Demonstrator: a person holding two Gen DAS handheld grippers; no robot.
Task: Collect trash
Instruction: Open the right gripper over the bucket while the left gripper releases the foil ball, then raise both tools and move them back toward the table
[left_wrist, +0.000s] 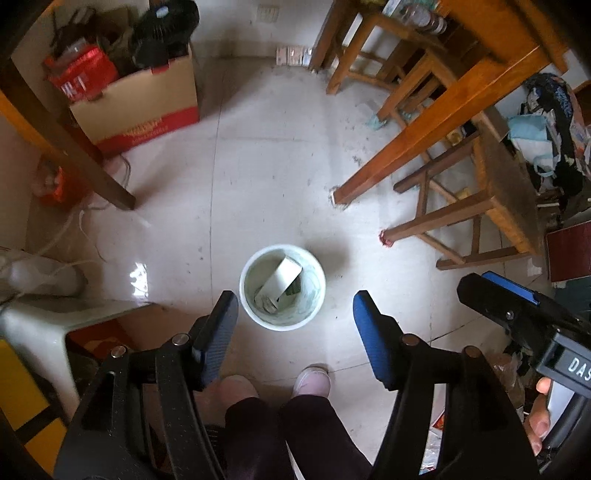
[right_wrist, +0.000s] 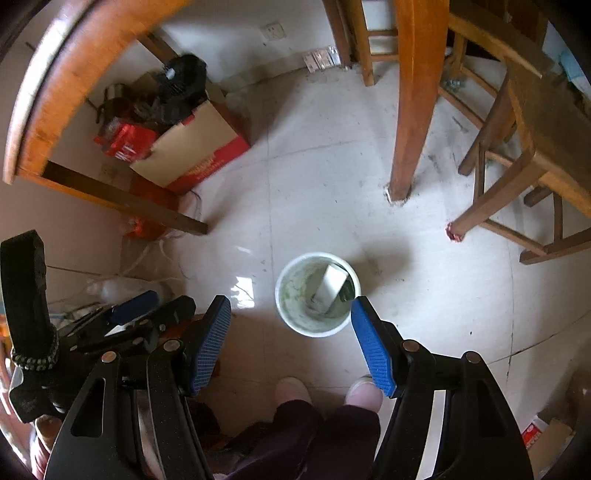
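Note:
A white round bin (left_wrist: 258, 317) stands on the tiled floor, below both grippers. It holds a white paper cup (left_wrist: 281, 278) lying on its side and some crumpled scraps. The bin also shows in the right wrist view (right_wrist: 295, 321), with the cup (right_wrist: 332, 286) against its right wall. My left gripper (left_wrist: 293, 314) is open and empty, high above the bin. My right gripper (right_wrist: 290, 317) is open and empty too, beside the left one. The right gripper shows at the right edge of the left wrist view (left_wrist: 517, 310).
A wooden table leg (left_wrist: 424, 147) and wooden stools (left_wrist: 480, 206) stand to the right. A cardboard box (left_wrist: 147, 107) full of items sits at the back left. A white plastic stool (left_wrist: 48, 325) and cables lie at the left. The person's feet (left_wrist: 312, 380) are near the bin.

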